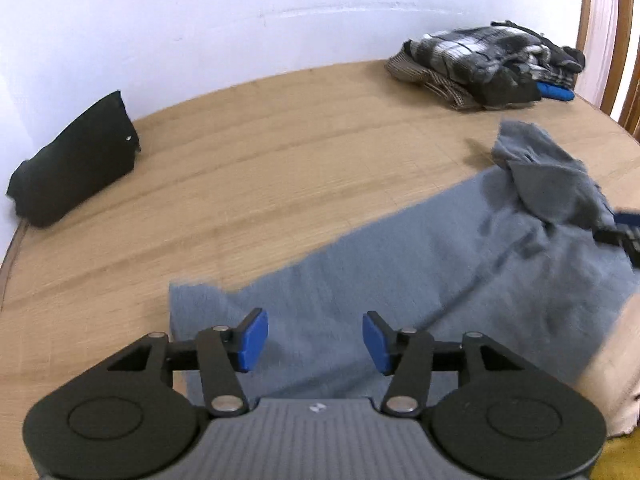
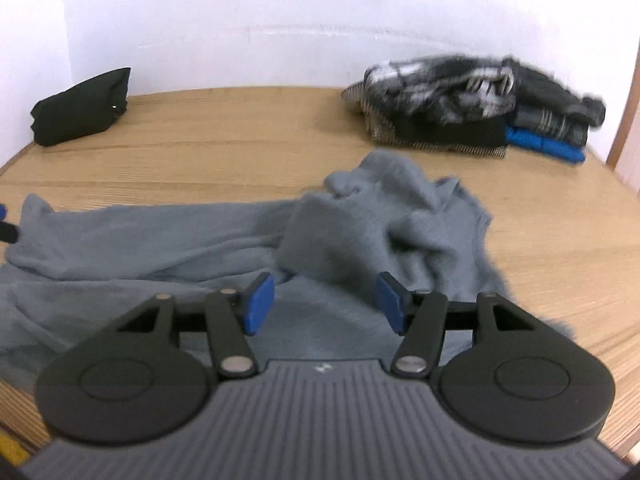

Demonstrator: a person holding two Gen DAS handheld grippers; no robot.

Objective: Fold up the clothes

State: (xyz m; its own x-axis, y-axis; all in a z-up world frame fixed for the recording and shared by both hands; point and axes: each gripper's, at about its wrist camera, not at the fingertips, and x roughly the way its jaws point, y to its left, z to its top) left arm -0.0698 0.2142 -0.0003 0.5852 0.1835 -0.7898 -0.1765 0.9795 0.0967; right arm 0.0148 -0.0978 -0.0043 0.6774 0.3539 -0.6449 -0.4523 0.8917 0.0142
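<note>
Nearest in the left wrist view, the left gripper point(image 1: 315, 340) hangs over the near left end of the grey garment point(image 1: 400, 264), its blue pads wide apart with nothing between them. In the right wrist view the right gripper point(image 2: 326, 300) is likewise spread wide and holds nothing, poised just before a bunched, raised fold of the same garment point(image 2: 352, 232), which lies stretched across the near part of the wooden table point(image 2: 240, 128) with its right end crumpled. Farther back, a folded black cloth point(image 2: 80, 108) sits at the far left by the white wall point(image 2: 280, 20), and a pile of clothes point(image 2: 472, 104) sits at the far right.
</note>
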